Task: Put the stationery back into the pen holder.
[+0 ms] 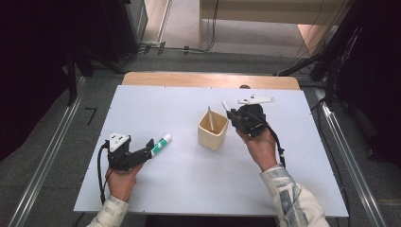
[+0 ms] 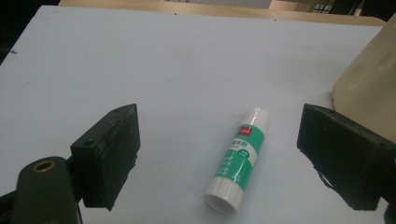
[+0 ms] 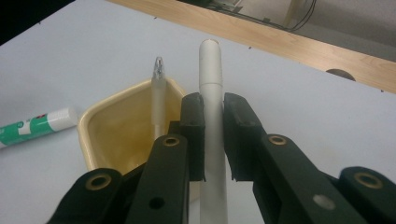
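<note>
Black jaws of the right gripper are clamped on a white pen, its rounded end pointing up just beside the cream cup. One pen with a silver tip already stands inside that cup. To seat the held one well, it looks wise to carry it over the cup's open mouth, tip it nearly upright, lower it clear of the standing pen, and only then let go, so it does not knock the rim.

On the other side, the left gripper has its jaws wide open, straddling a glue stick that lies flat on the tabletop, untouched.

Both pens are smooth, slim plastic cylinders; the cup is glossy, squarish with rounded corners; the glue stick is a stubby white tube with a green label; the tabletop is matt pale board.
</note>
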A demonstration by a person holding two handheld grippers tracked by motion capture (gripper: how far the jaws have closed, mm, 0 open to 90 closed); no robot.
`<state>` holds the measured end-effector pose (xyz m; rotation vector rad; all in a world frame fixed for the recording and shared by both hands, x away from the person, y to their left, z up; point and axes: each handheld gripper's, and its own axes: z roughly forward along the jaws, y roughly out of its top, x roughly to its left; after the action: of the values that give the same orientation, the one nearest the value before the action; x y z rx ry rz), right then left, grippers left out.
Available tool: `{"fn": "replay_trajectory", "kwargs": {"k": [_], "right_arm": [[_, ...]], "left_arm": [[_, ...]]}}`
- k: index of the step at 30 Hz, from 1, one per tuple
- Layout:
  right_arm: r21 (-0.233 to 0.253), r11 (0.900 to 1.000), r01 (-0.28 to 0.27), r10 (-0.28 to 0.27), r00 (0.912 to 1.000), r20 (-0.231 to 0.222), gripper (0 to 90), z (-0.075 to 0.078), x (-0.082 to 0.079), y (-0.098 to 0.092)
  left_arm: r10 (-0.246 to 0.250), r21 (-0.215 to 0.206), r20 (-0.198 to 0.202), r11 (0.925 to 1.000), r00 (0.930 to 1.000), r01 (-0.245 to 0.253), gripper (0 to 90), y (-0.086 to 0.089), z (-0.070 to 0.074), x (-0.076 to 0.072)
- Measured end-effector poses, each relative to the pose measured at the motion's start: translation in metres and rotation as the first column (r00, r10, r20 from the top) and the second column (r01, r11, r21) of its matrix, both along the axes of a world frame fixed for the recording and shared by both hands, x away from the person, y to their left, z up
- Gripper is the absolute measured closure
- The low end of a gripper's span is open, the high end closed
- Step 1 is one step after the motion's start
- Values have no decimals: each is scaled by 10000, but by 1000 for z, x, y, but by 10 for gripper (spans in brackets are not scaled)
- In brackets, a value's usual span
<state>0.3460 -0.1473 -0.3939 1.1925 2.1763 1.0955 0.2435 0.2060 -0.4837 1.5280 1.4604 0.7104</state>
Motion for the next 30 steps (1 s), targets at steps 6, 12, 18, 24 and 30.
{"fn": "replay_trajectory", "kwargs": {"k": [6, 12, 18, 24, 30], "right_arm": [[36, 9999, -141, 141, 9999, -62, 770, 4, 6, 9], [41, 9997, -249, 249, 9997, 15, 770, 9, 10, 19], [189, 9994, -273, 274, 9996, -11, 771, 13, 16, 26], [341, 9993, -157, 163, 9997, -172, 770, 15, 27, 32], [450, 9990, 18, -6, 9996, -271, 770, 13, 38, 39]], "left_arm": [[-12, -4, 21, 10000, 10000, 12, 142, 0, 0, 0], [15, -6, 41, 10000, 10000, -15, 142, 0, 0, 1], [5, -20, 61, 10000, 10000, -4, 142, 1, 0, 1], [1, -21, 65, 10000, 10000, -1, 142, 1, 0, 1], [9, -19, 52, 10000, 10000, -9, 142, 1, 0, 1]]}}
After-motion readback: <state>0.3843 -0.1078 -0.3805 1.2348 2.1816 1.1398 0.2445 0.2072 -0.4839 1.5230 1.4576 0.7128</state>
